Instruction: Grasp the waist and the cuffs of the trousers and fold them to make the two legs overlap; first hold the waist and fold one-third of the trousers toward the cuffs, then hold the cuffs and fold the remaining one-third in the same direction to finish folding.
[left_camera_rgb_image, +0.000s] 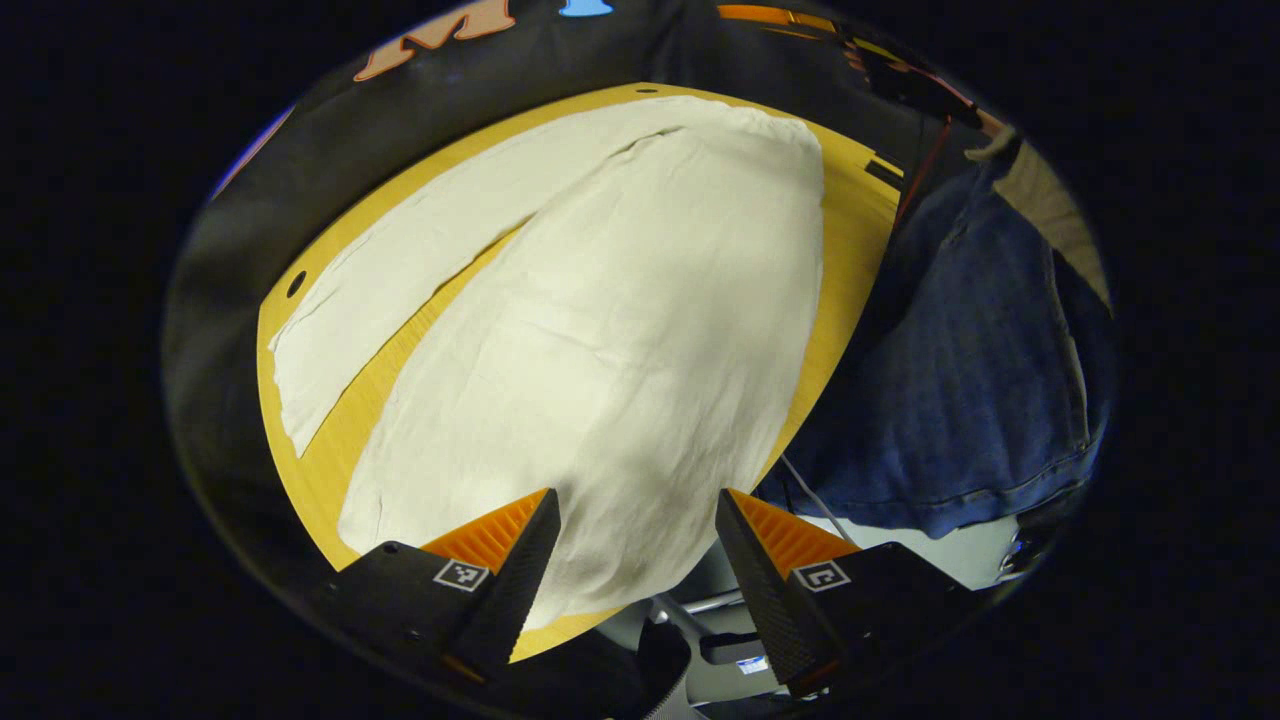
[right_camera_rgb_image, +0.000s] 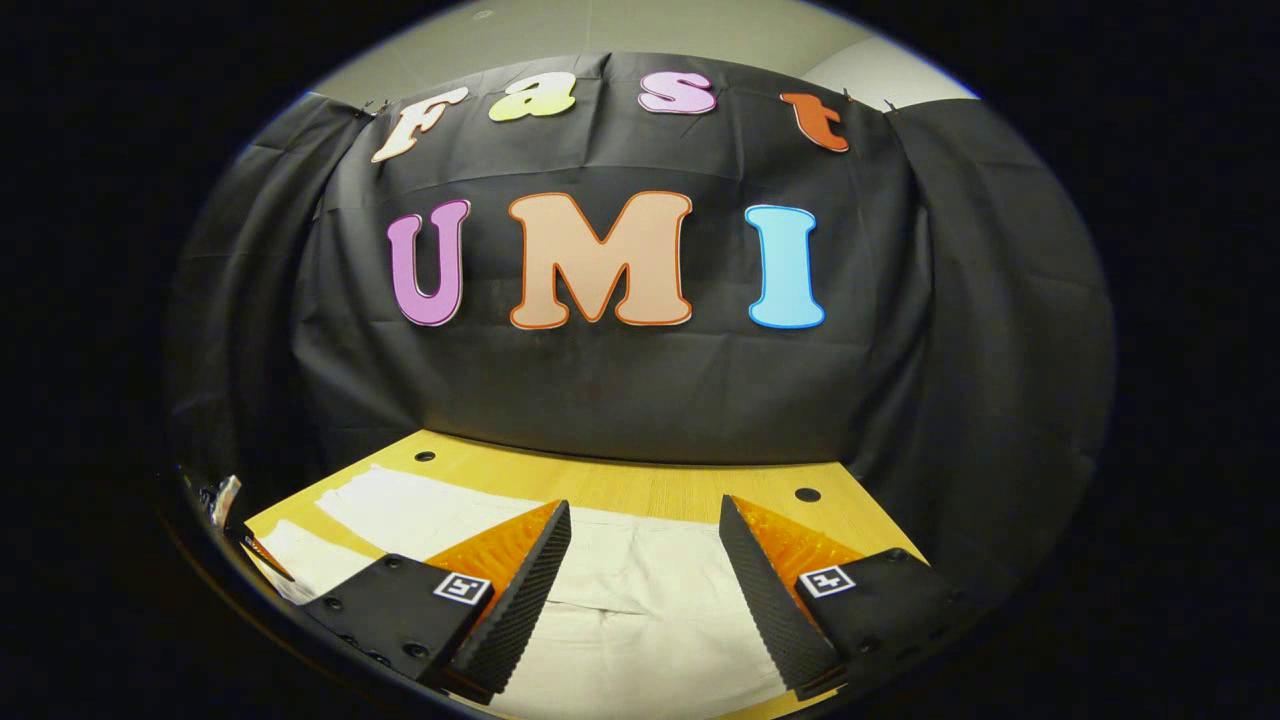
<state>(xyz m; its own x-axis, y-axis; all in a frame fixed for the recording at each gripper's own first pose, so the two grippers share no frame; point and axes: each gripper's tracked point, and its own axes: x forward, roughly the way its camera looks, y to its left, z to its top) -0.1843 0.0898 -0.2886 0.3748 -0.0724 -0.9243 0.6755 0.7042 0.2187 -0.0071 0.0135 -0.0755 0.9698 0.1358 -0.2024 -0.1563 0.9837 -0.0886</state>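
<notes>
Clearly, in the left gripper view my left gripper (left_camera_rgb_image: 636, 545) hung above the trousers (left_camera_rgb_image: 600, 340) with its fingers spread wide and nothing between them. The pale trousers lay flat on the wooden surface (left_camera_rgb_image: 850, 250), the two legs parting toward 10 o'clock with a wedge of bare wood between them. A person in blue denim (left_camera_rgb_image: 960, 380) stood at 3 o'clock, just beside the surface's edge. The near cloth end reached right to that edge at 6 o'clock; I judged that a careless pinch there could drag the fabric off, or catch one layer and leave the legs askew.

In the right gripper view my right gripper (right_camera_rgb_image: 645, 560) also had its fingers apart, empty, poised over the trousers (right_camera_rgb_image: 640, 600) at 6 o'clock. It looked level rather than down, so I judged a blind descent might miss the hem. If my two grasps landed unevenly, the fold would twist.
</notes>
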